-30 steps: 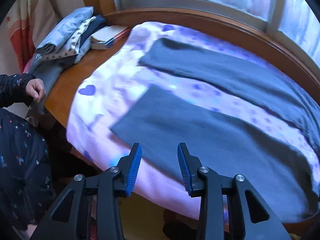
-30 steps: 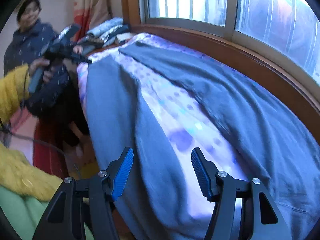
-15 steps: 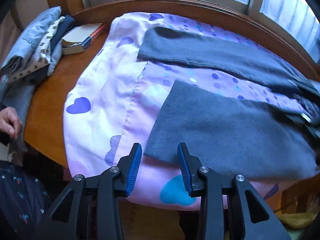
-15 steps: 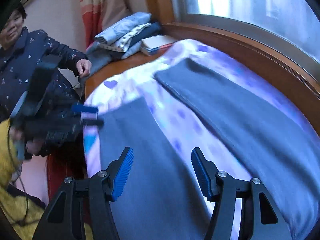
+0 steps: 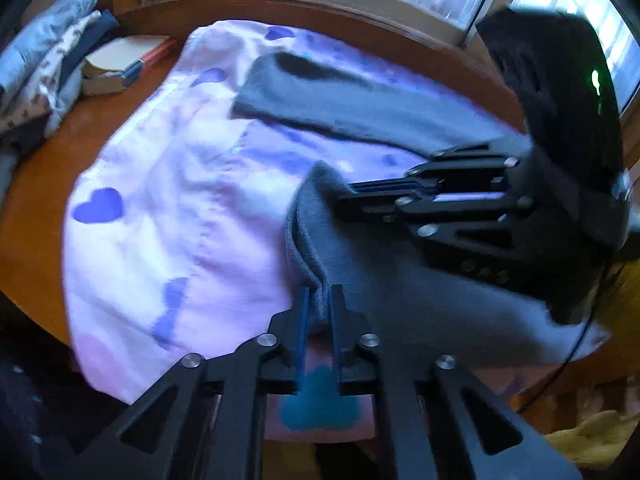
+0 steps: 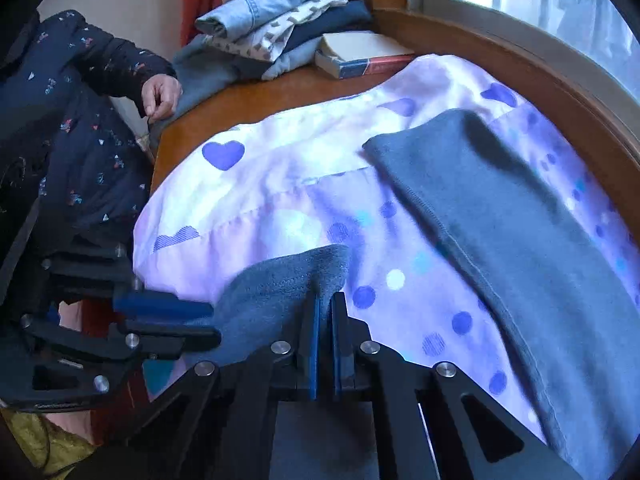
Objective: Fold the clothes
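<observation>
Here, both hand-held grippers are clamped on the hem of the near leg of a pair of grey fleece trousers spread across a lilac sheet printed with purple hearts and dots on a wooden window-side platform. The left gripper pinches the hem's near corner between its blue pads; the right gripper pinches the far corner, its black frame reaching in from the right of the left wrist view — the two sit close together at the same cuff end. From that held edge the leg's long axis runs away to the person's right, toward the waist, while the second leg lies roughly parallel beyond it, nearer the window and apart from the first. Judging by this, the coming fold likely carries the cuff along that axis — both hands equally near. Folded clothes and a book sit well off at the platform's far-left corner.
</observation>
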`<act>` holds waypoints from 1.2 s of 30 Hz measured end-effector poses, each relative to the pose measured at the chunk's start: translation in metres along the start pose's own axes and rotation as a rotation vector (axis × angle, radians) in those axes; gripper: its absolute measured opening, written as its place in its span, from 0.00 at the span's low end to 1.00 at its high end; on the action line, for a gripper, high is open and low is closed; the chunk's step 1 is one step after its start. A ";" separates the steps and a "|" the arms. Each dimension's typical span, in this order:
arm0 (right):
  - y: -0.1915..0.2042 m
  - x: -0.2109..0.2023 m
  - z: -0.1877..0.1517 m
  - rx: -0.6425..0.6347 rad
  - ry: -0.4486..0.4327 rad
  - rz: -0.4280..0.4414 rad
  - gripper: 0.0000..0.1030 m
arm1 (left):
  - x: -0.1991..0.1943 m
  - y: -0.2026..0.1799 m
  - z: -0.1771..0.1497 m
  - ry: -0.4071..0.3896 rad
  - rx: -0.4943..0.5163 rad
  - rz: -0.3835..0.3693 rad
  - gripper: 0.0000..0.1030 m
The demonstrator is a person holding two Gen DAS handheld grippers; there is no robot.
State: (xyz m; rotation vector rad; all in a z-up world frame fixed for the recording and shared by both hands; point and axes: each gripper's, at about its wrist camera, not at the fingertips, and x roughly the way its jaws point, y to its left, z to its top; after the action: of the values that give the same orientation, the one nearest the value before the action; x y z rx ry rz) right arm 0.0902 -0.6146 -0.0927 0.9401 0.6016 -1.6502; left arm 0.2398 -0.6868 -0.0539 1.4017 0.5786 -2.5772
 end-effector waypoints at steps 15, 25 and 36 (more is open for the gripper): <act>0.062 -0.026 0.054 -0.001 -0.165 0.191 0.05 | -0.123 0.034 -0.024 -0.162 -0.111 0.108 0.05; 0.042 0.032 0.043 0.209 -0.076 0.114 0.15 | -0.069 0.072 -0.042 -0.018 -0.155 0.221 0.05; -0.009 -0.179 -0.079 0.436 -0.346 -0.158 0.53 | -0.101 -0.018 -0.013 -0.122 0.084 0.175 0.12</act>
State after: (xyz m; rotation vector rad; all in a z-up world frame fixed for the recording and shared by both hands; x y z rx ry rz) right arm 0.1204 -0.4508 0.0103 0.8962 0.0793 -2.0780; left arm 0.3001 -0.6700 0.0286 1.2465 0.3182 -2.5499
